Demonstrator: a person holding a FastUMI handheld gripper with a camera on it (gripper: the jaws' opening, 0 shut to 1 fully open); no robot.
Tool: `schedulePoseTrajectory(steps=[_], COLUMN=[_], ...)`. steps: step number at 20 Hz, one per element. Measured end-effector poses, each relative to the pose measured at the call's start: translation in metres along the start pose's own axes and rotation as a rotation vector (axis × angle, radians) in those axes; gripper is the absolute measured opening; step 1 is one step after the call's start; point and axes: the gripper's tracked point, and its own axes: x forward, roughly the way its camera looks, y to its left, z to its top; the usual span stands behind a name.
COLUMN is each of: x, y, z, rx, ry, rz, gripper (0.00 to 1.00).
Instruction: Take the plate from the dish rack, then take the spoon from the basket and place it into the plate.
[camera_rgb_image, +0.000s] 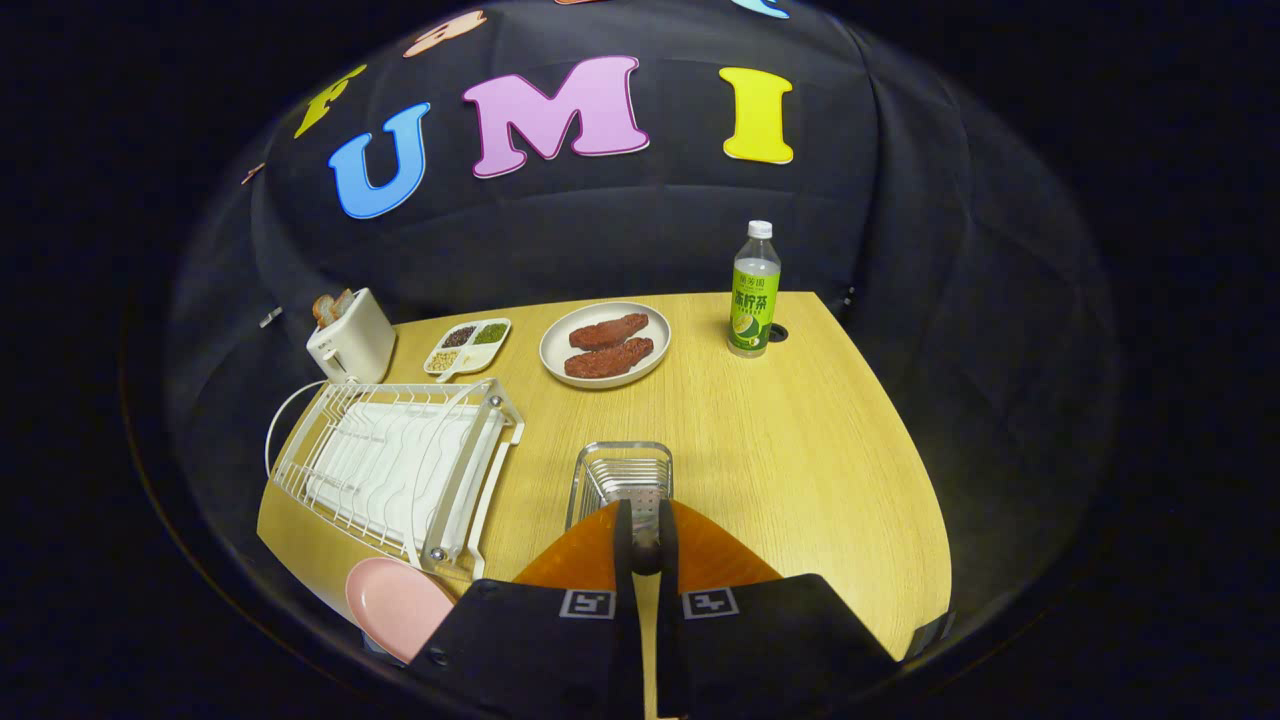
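Gripper view: my gripper (645, 545) pinches the spoon (645, 520) above the basket (620, 470); I should swing left and lower gently onto the pink plate (395, 605).

Gripper (645, 545): black body, orange fingers (575, 560), each bearing a black-and-white square marker; the fingers stand nearly together on a silvery spoon (647, 520). Wire basket (620, 475): bright metal. Dish rack (400, 465): white wire over a white tray. Plate (395, 605) beside the rack: plain pale pink. Table (800, 450): light yellow wood grain. Toaster (350, 340): cream, with brown toast. Divided dish (468, 347): white, holding dark, green and beige contents. Round plate (605, 345): off-white, carrying two reddish-brown pieces. Bottle (755, 290): clear, white cap, lime-green label.
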Motion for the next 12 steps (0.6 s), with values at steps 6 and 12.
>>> schedulePoseTrajectory(steps=[6, 12], x=[-0.020, -0.079], y=[0.009, 0.057], z=[0.049, 0.109], rx=[-0.033, -0.102], ry=[-0.097, -0.228], rz=[-0.018, 0.044], gripper=[0.09, 0.09])
